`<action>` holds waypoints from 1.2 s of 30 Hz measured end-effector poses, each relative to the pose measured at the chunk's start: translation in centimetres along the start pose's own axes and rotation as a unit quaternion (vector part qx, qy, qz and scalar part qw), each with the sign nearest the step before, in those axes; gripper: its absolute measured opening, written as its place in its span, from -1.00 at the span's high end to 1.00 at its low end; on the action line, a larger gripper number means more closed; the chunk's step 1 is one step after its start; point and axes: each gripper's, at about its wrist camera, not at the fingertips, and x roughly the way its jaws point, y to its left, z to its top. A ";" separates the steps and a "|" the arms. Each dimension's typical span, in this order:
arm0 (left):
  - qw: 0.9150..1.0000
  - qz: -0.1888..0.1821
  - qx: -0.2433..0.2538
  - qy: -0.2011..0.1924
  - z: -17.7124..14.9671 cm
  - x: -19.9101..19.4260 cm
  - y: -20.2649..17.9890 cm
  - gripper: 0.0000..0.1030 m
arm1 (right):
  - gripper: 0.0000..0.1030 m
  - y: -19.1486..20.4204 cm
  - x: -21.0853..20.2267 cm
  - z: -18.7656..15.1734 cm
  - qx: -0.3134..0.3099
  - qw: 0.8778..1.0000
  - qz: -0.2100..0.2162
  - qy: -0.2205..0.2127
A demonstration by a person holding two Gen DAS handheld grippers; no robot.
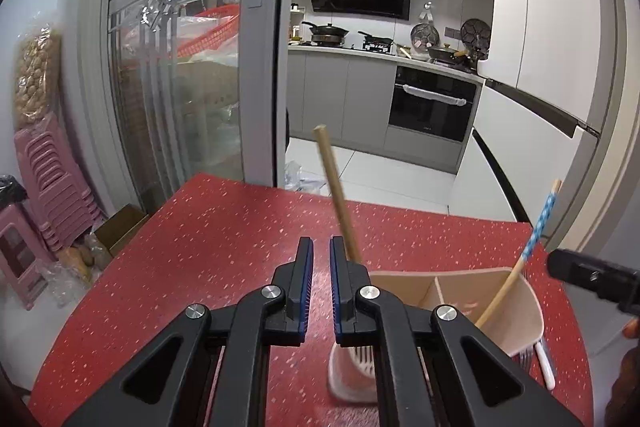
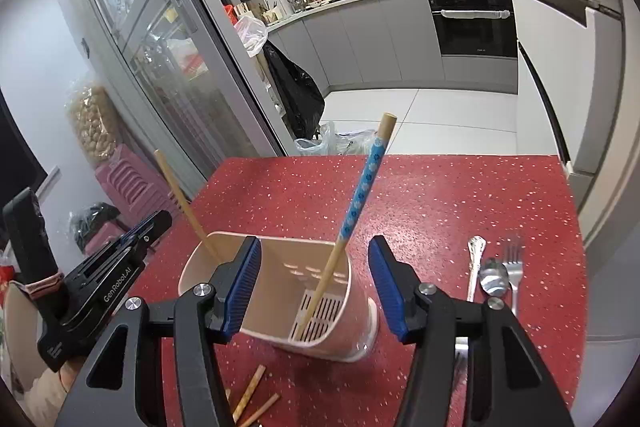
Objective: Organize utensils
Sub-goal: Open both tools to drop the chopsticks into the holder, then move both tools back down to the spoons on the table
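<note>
A beige two-compartment utensil holder stands on the red table; it also shows in the left wrist view. A plain wooden chopstick leans in its left compartment. A chopstick with a blue patterned top leans in the right compartment. My right gripper is open, its jaws either side of the holder's right part, holding nothing. My left gripper has its jaws close together with a narrow gap and nothing between them, left of the holder; the plain chopstick rises just behind it.
A spoon, a fork and another silver handle lie on the table to the right of the holder. Loose chopsticks lie near the front edge. A glass sliding door stands left, the kitchen beyond.
</note>
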 end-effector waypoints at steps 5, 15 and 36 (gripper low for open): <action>1.000 -0.007 0.002 0.015 -1.3 -1.7 0.7 0.39 | -0.38 0.3 -1.4 -1.4 0.003 1.000 0.005 0.017; 0.999 0.012 0.004 0.044 -6.5 -5.7 2.8 -1.00 | -0.57 0.0 -3.4 -8.1 0.019 0.997 -0.001 0.080; 0.980 0.040 0.042 0.192 -20.9 -7.1 3.9 -1.00 | -0.57 0.2 -3.8 -20.4 0.032 0.981 -0.048 0.187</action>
